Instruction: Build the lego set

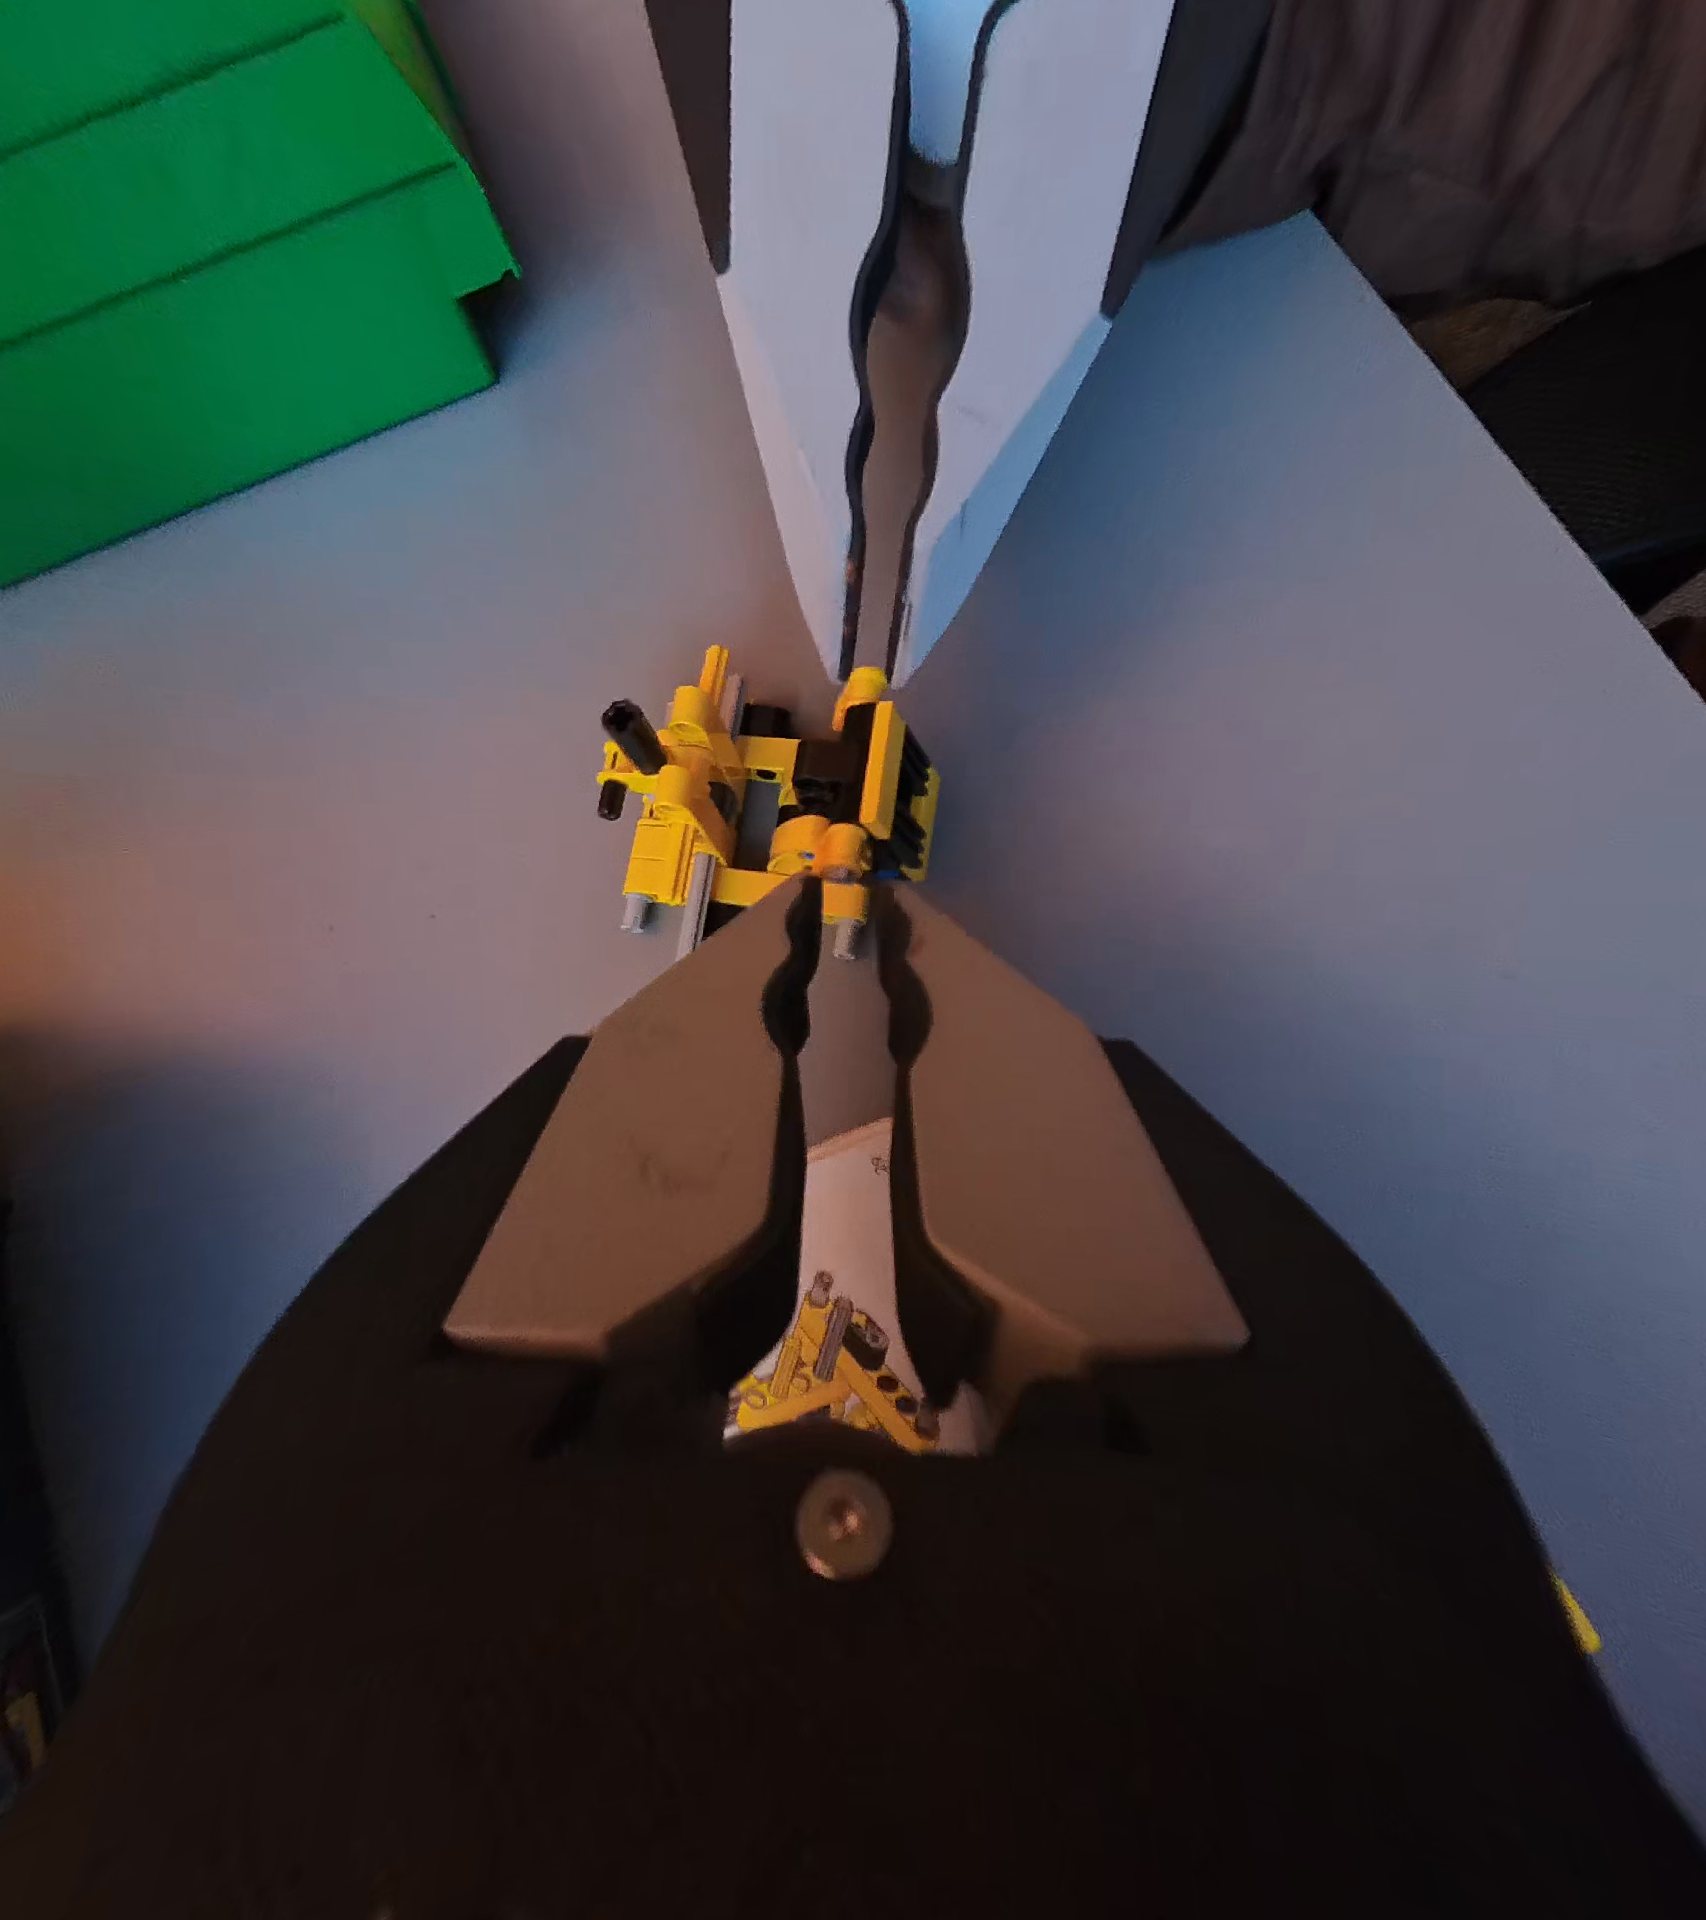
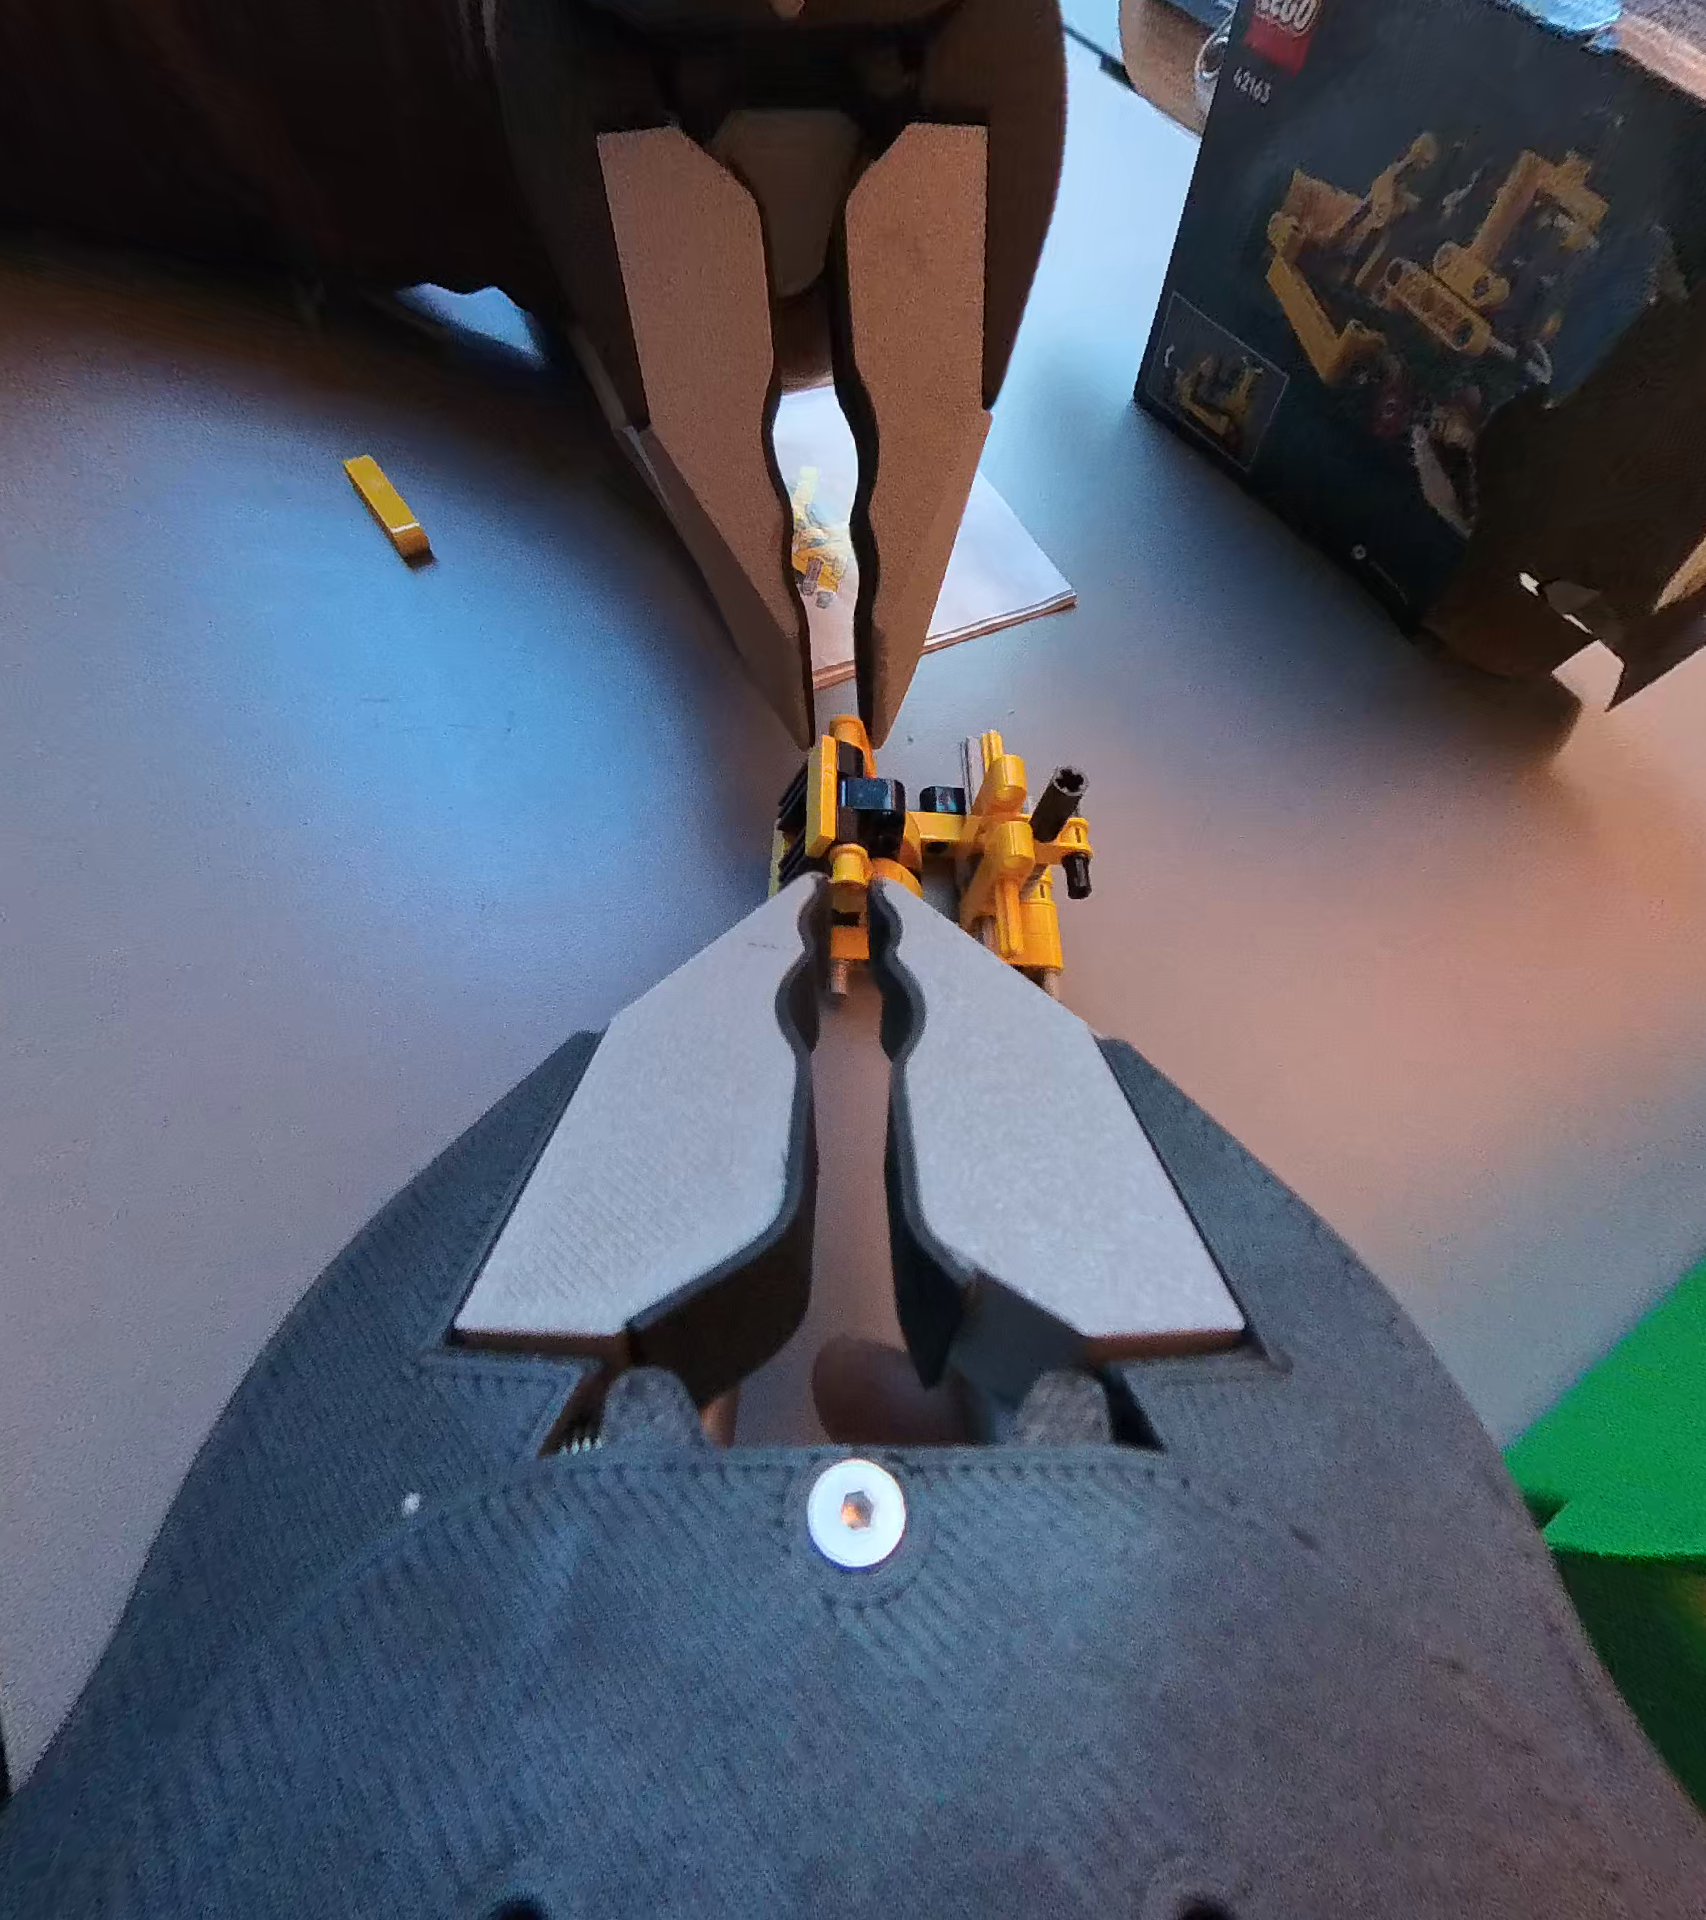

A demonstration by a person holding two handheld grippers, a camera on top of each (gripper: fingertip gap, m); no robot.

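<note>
In my left wrist view, a green stepped box [image 1: 153,281] sits far left on the pale worktop [image 1: 1348,831]. In the middle stands the yellow and black lego model [image 1: 776,800], held between my two tools. My left tool [image 1: 844,914] is clenched on a yellow pin piece at the model's near edge, and my right tool [image 1: 870,665] comes from the far side with its tips pinched on a yellow knob at the model's top. An instruction booklet [image 1: 849,1351] shows through the gap behind my left tool's fingers.

In my right wrist view, a loose yellow lego bar [image 2: 389,507] lies alone on the worktop at left, well apart from the model [image 2: 932,842]. My right tool [image 2: 847,904] grips the model's yellow end, my left tool [image 2: 836,727] meets it from opposite, and the torn lego box [image 2: 1451,312] stands far right.
</note>
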